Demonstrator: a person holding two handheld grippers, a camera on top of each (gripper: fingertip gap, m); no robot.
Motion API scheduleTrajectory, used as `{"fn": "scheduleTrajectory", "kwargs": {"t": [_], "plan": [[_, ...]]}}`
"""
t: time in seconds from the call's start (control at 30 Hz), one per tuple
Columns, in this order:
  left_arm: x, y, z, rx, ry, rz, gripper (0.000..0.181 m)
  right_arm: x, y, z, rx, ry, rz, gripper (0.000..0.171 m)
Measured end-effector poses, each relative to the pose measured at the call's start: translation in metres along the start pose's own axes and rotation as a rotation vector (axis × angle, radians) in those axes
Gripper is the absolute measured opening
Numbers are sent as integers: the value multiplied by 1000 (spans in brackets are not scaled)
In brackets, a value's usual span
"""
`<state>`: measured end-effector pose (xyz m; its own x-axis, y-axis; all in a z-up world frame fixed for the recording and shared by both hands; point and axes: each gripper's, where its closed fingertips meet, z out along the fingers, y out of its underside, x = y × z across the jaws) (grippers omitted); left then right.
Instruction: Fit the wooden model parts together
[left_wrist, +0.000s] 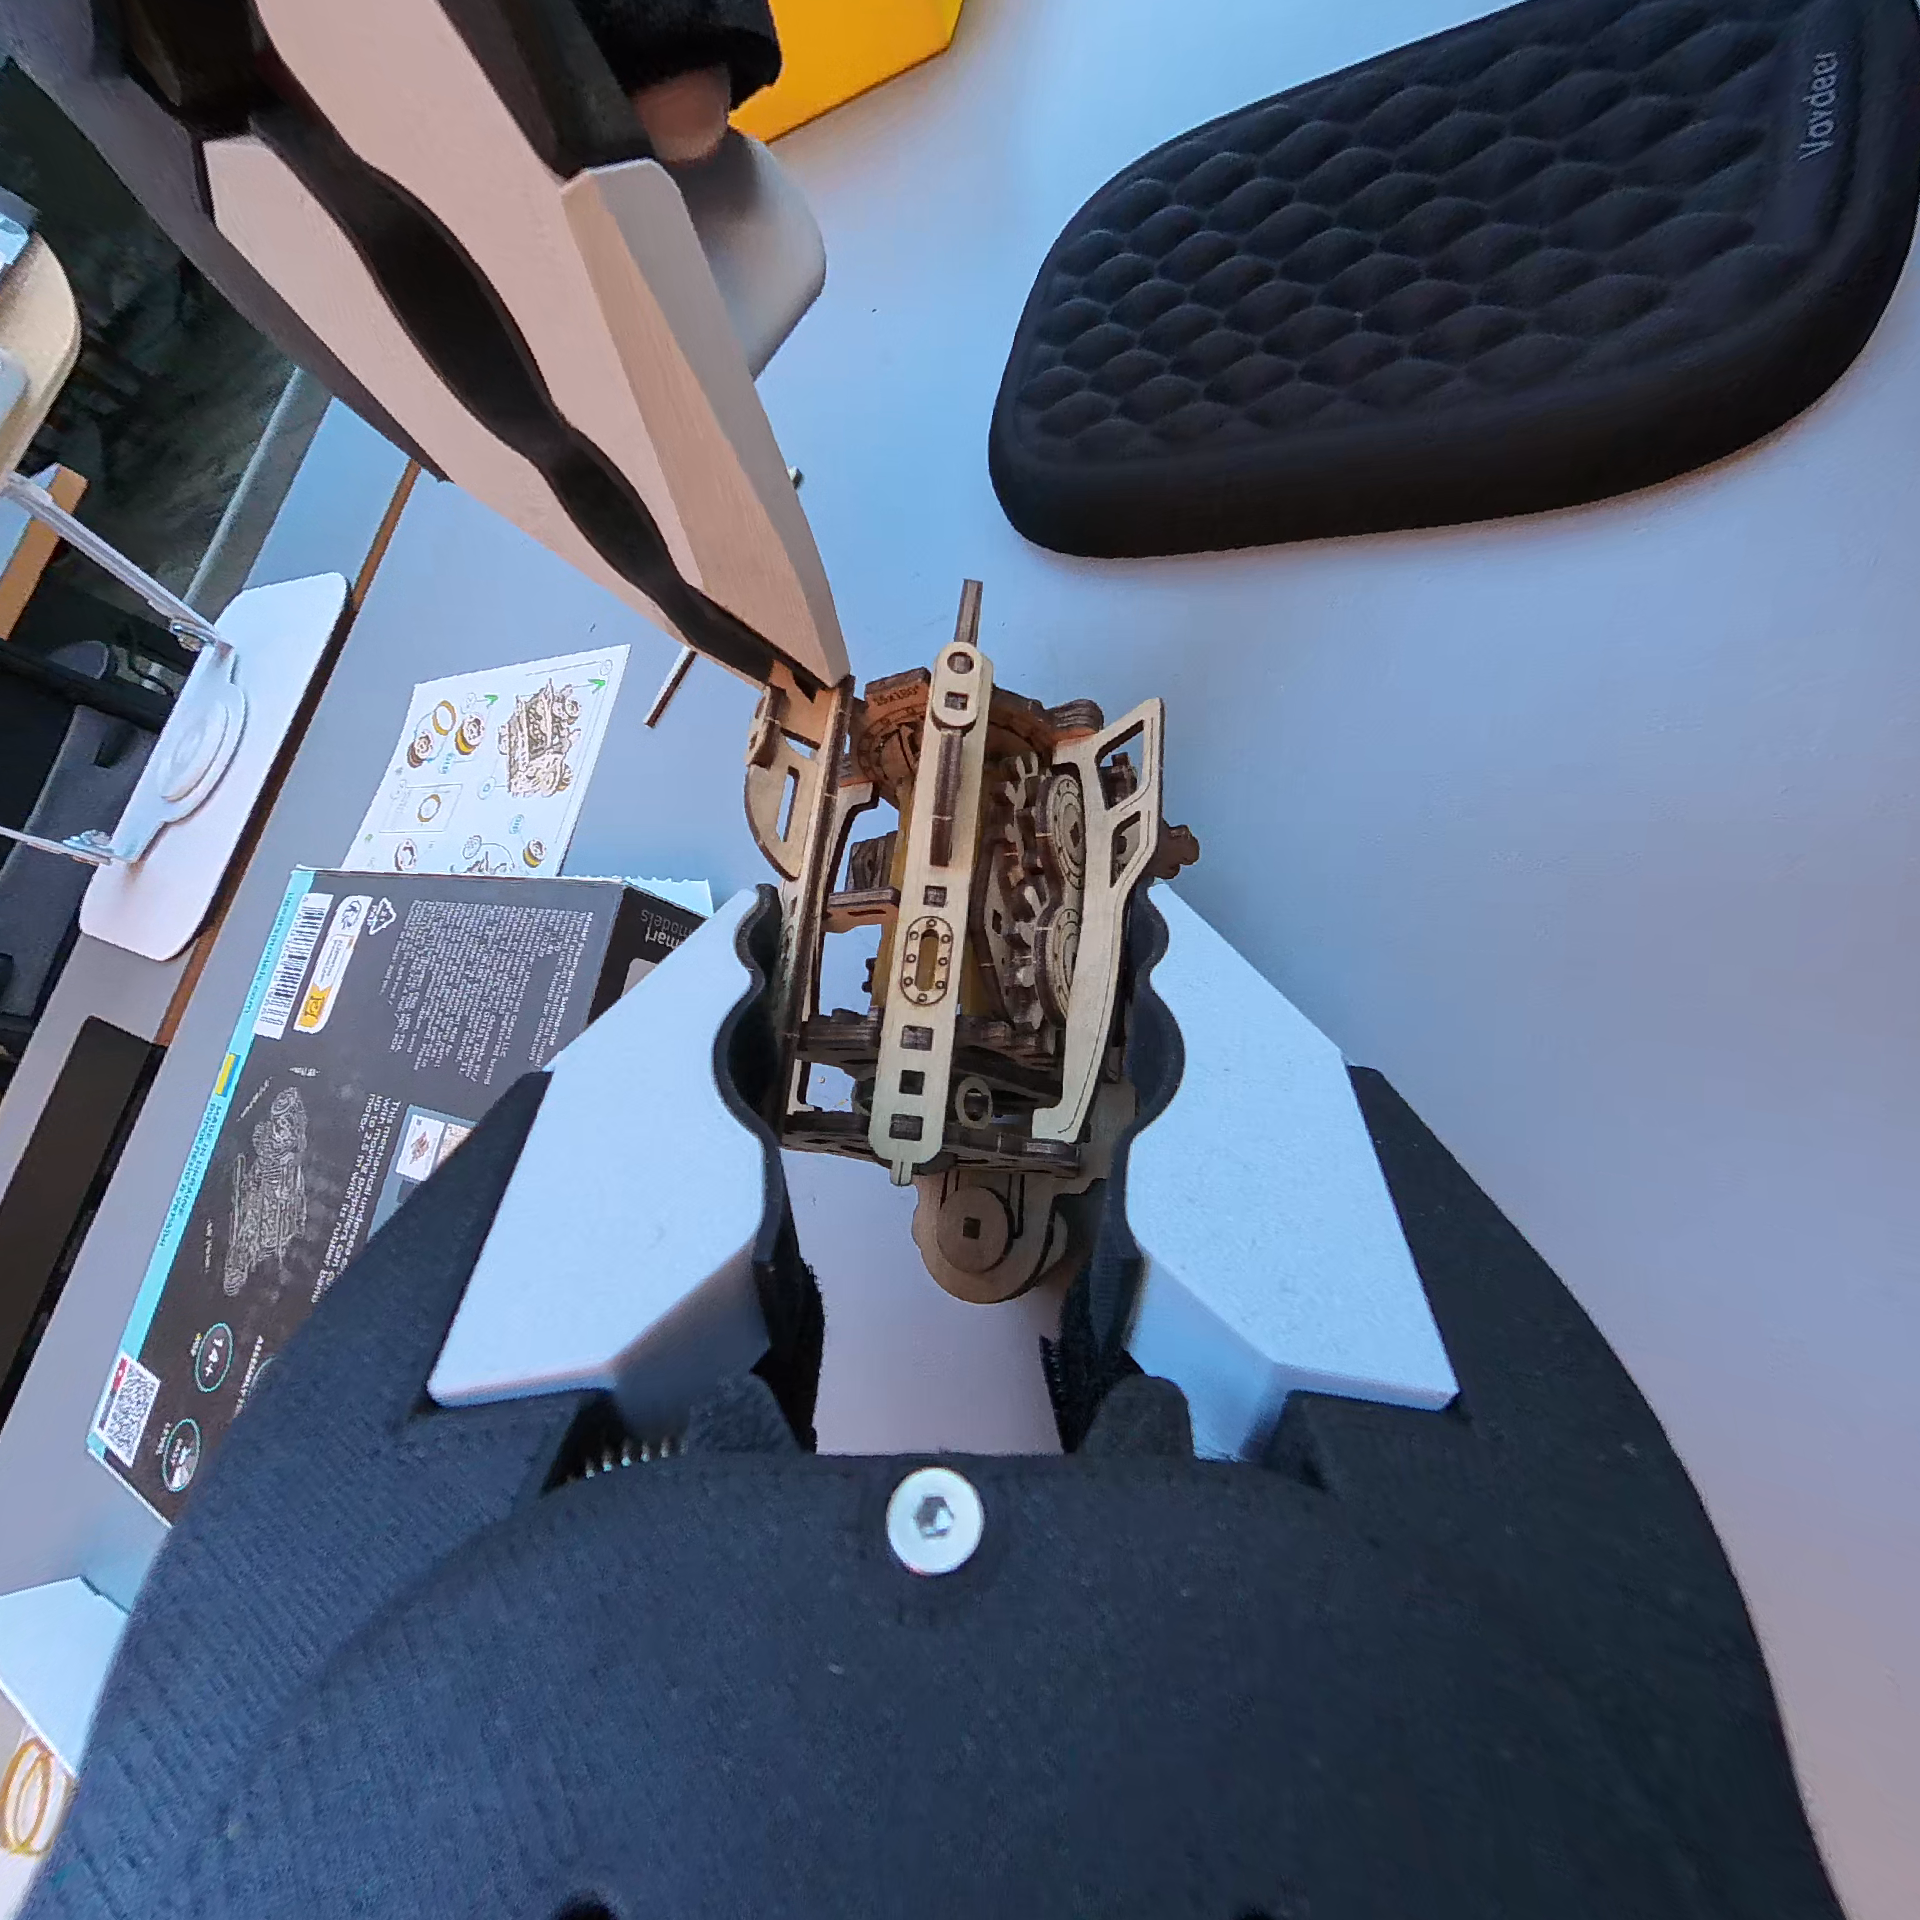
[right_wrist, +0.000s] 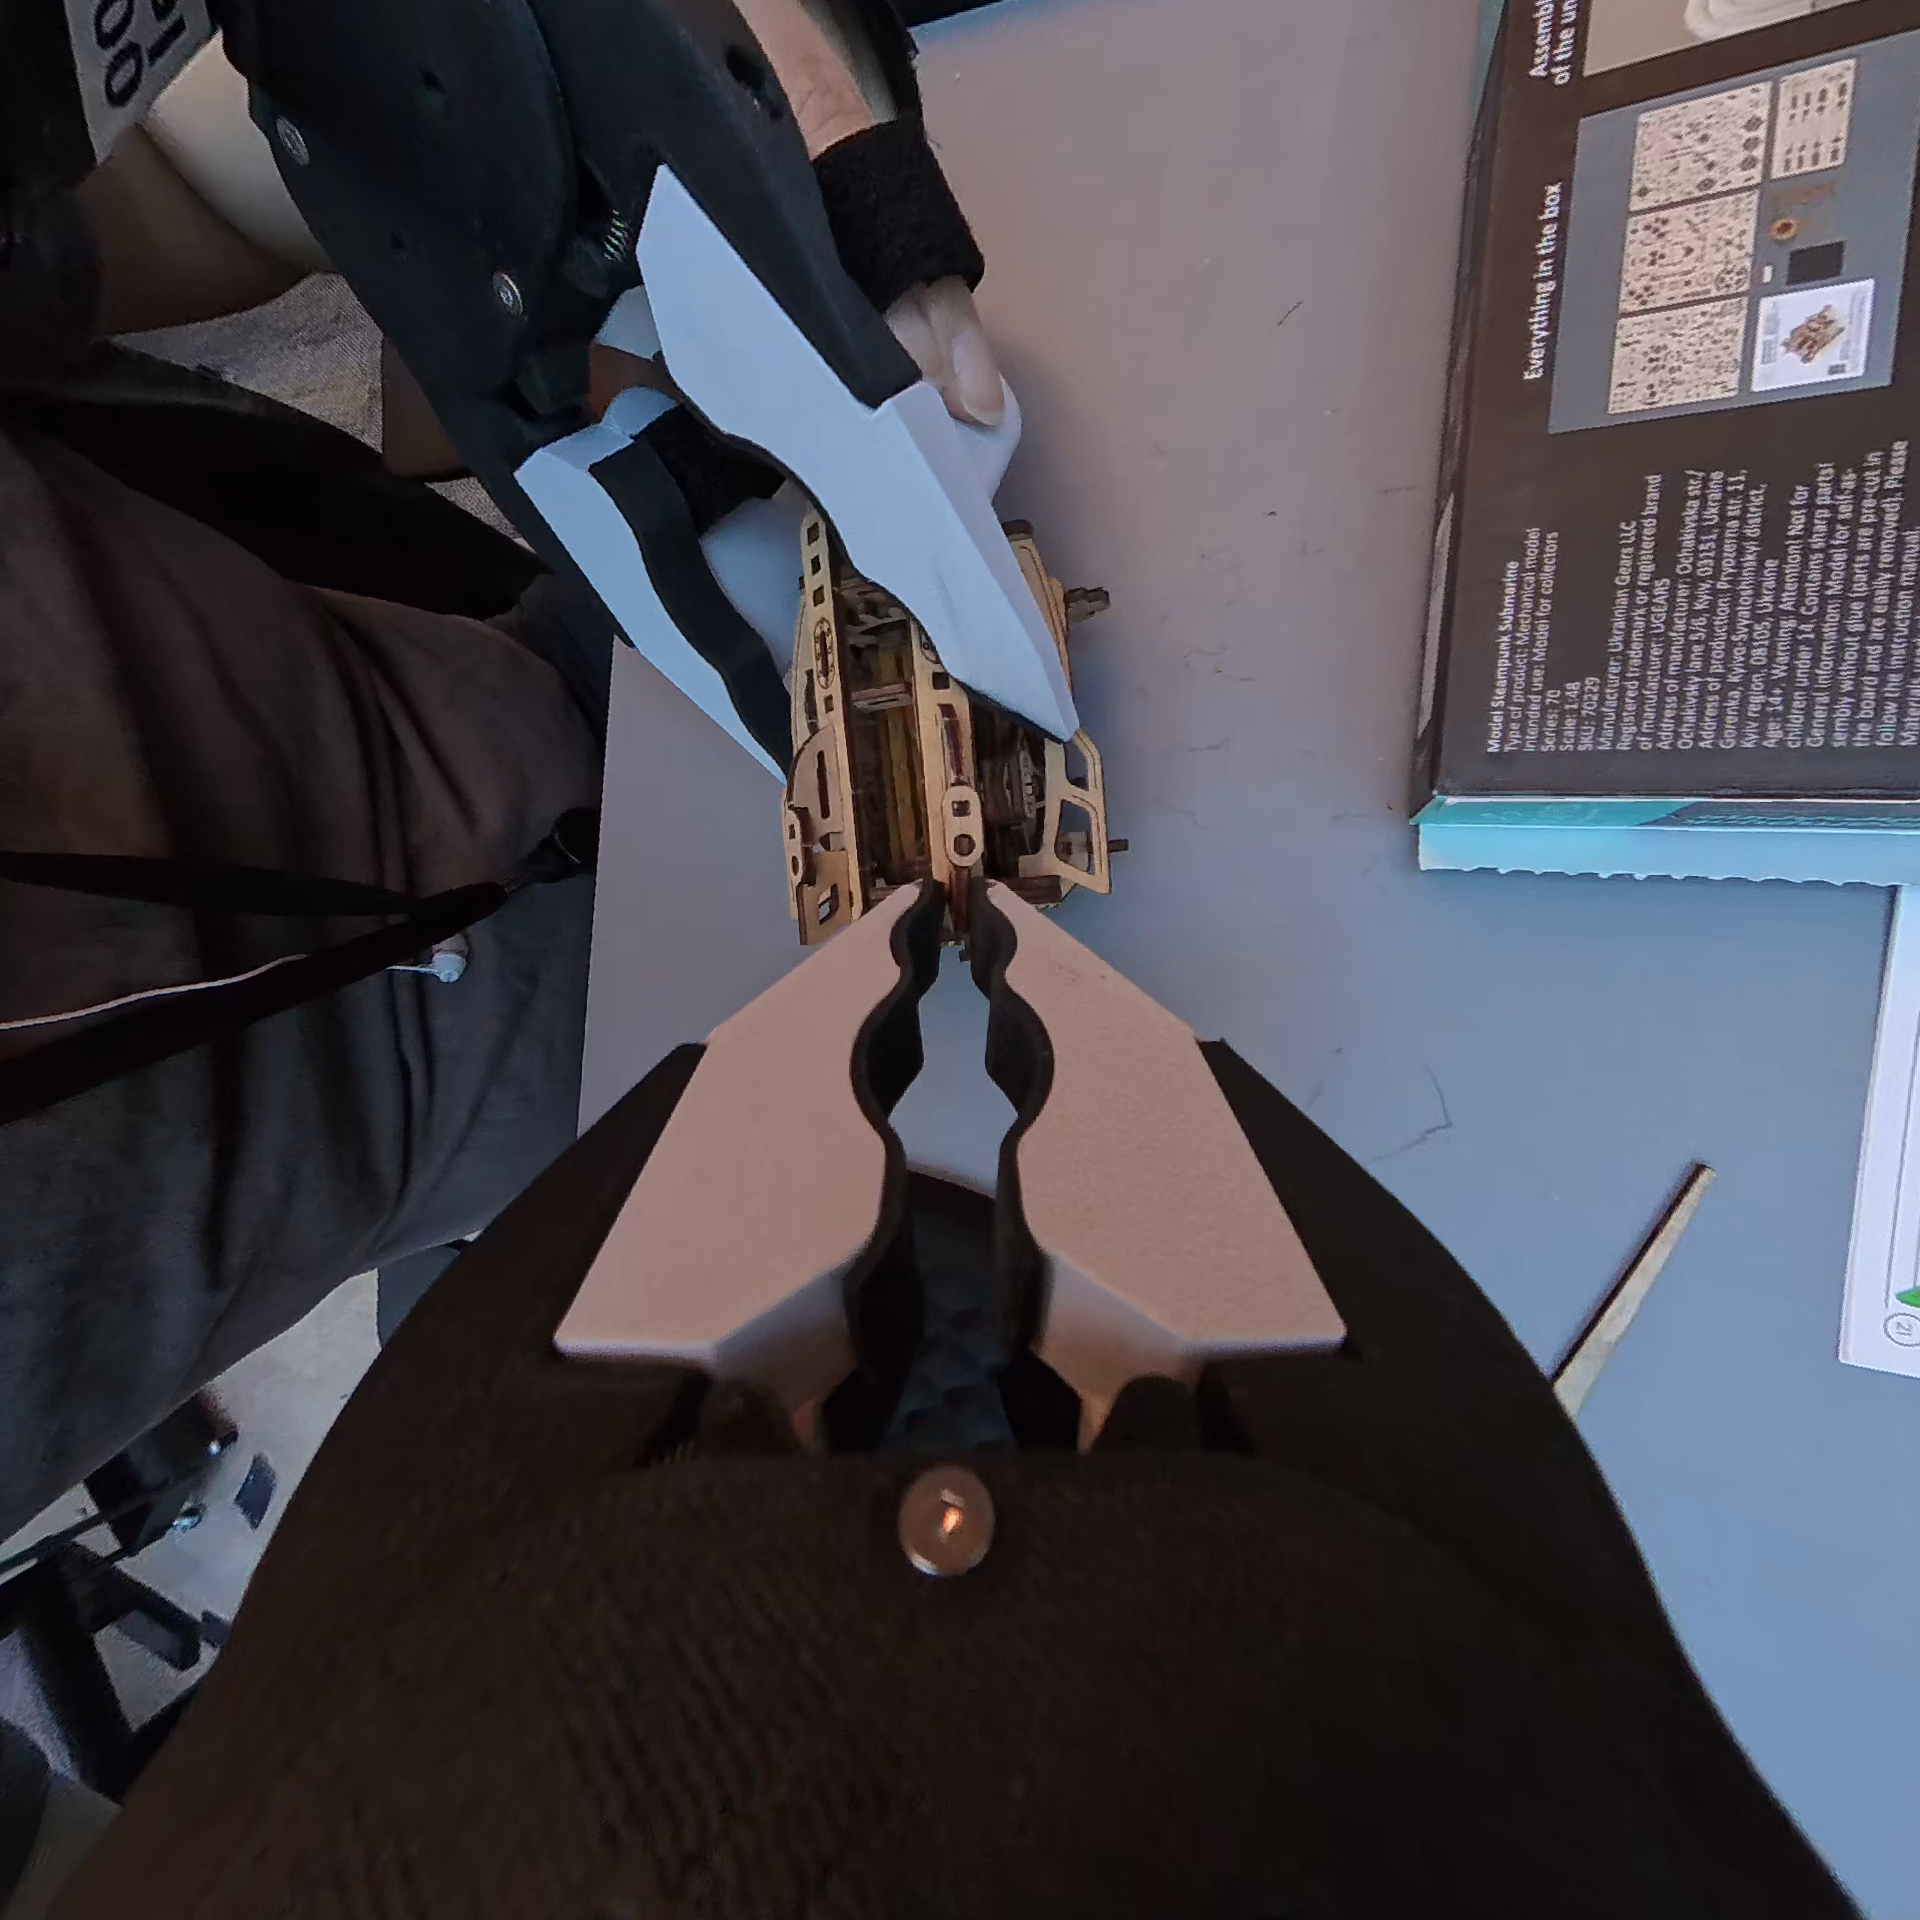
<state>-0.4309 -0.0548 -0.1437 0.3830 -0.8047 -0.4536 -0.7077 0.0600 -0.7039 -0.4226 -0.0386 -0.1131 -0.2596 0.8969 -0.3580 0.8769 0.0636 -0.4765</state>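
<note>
A wooden model (left_wrist: 935, 935) of laser-cut plates and gears is held above the grey table. My left gripper (left_wrist: 956, 914) is shut on its two side panels. My right gripper (left_wrist: 808, 677) reaches in from the upper left, its tips shut on a thin wooden piece at the model's far left corner. In the right wrist view the model (right_wrist: 883, 769) sits straight ahead, and my right gripper (right_wrist: 956, 902) pinches a thin wooden piece at its near end. The left gripper's fingers (right_wrist: 935, 540) clamp the model from the upper left.
A black quilted pad (left_wrist: 1455, 281) lies at the far right. The dark kit box (left_wrist: 343, 1091) (right_wrist: 1683, 468) and an instruction sheet (left_wrist: 488, 769) lie on the left. A loose wooden strip (right_wrist: 1631, 1288) lies on the table. The table edge (right_wrist: 597, 935) runs by a person's lap. The tips of one gripper are about 4 cm away from the tips of the other.
</note>
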Motion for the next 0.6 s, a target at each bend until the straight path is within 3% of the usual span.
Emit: {"fn": "scheduleTrajectory", "kwargs": {"t": [0.6], "plan": [[-1,0,0,15,1,-13,65,2,0,1,0,42,-21,5]]}}
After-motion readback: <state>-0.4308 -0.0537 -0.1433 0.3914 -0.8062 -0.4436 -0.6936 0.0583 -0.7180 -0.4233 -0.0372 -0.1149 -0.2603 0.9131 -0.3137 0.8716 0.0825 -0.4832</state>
